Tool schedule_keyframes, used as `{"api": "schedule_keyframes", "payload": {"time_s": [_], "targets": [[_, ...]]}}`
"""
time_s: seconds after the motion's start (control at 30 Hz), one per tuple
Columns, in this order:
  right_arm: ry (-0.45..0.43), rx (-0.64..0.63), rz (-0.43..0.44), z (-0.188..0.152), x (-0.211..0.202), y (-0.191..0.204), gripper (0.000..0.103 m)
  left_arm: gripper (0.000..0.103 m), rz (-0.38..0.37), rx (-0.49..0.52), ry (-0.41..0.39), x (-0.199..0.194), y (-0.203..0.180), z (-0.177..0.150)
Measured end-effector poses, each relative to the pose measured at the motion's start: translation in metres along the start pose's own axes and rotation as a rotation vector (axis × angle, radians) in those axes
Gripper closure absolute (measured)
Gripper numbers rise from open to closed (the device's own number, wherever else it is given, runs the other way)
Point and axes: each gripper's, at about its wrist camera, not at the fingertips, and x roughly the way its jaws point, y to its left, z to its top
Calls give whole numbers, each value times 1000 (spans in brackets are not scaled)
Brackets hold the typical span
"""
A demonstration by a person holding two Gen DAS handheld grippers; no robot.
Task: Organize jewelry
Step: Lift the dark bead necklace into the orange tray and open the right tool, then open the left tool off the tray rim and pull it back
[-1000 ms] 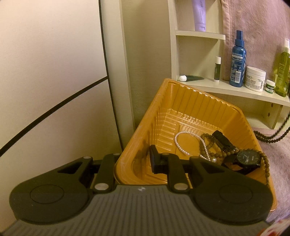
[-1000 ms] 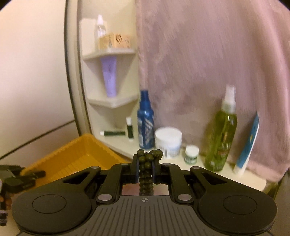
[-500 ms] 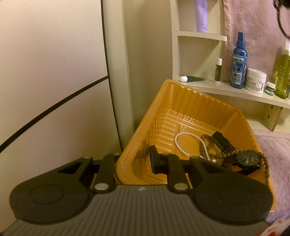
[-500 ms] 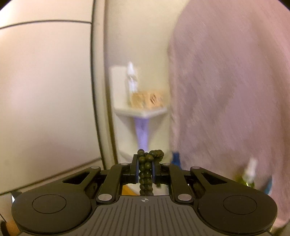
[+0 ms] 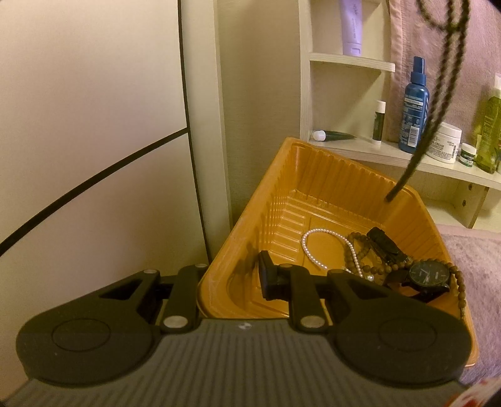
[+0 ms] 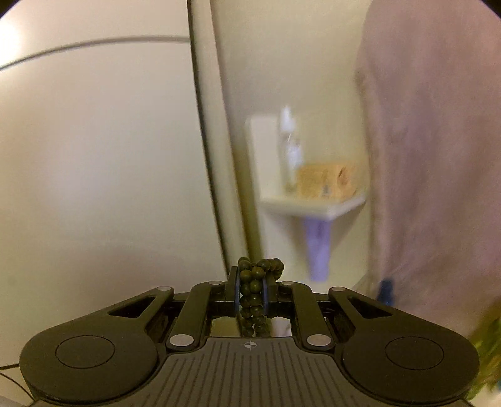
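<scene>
An orange plastic tray [image 5: 313, 175] stands tilted against the wall. Its near rim sits between the fingers of my left gripper [image 5: 231, 275], which is shut on it. In the tray lie a white pearl strand [image 5: 313, 247], a brown bead bracelet [image 5: 360, 250] and a black watch [image 5: 426, 275]. My right gripper [image 6: 252, 281] is shut on a dark green bead necklace [image 6: 250, 291], bunched between the pads. In the left wrist view the same necklace [image 5: 438, 84] hangs as a long doubled strand from the top right. Its low end dangles over the tray's far rim.
A white corner shelf [image 5: 360, 150] behind the tray holds a blue spray bottle [image 5: 415, 103], a white cream jar [image 5: 444, 144], a green bottle [image 5: 488, 134] and a lilac tube [image 5: 352, 25]. Pink cloth [image 5: 476, 250] lies right of the tray. A cream wall panel fills the left.
My right gripper has risen with the necklace, and its view has swung from the lower shelf to the upper one. The strand now hangs over the tray. The left gripper has stayed put.
</scene>
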Motion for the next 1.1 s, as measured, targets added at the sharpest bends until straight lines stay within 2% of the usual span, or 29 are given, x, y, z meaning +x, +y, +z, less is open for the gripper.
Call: {"api": "schedule_keyframes", "payload": {"time_s": [0.3, 0.7, 0.73, 0.77, 0.8, 0.87, 1.1], "targets": [[208, 56, 17, -56, 59, -3, 90, 85, -3, -6, 1, 1, 1, -1], [393, 92, -13, -114, 88, -12, 89, 85, -4, -11, 4, 2, 3, 0], [397, 92, -15, -117, 89, -13, 86, 85, -4, -11, 5, 3, 3, 0], [395, 92, -16, -118, 89, -14, 78, 85, -4, -11, 5, 3, 3, 0], [387, 95, -17, -119, 88, -14, 66, 85, -4, -10, 6, 3, 3, 0], [365, 106, -19, -119, 84, -16, 55, 85, -4, -10, 6, 3, 3, 0], [334, 148, -49, -115, 73, -26, 53, 84, -6, -18, 15, 7, 5, 1]]}}
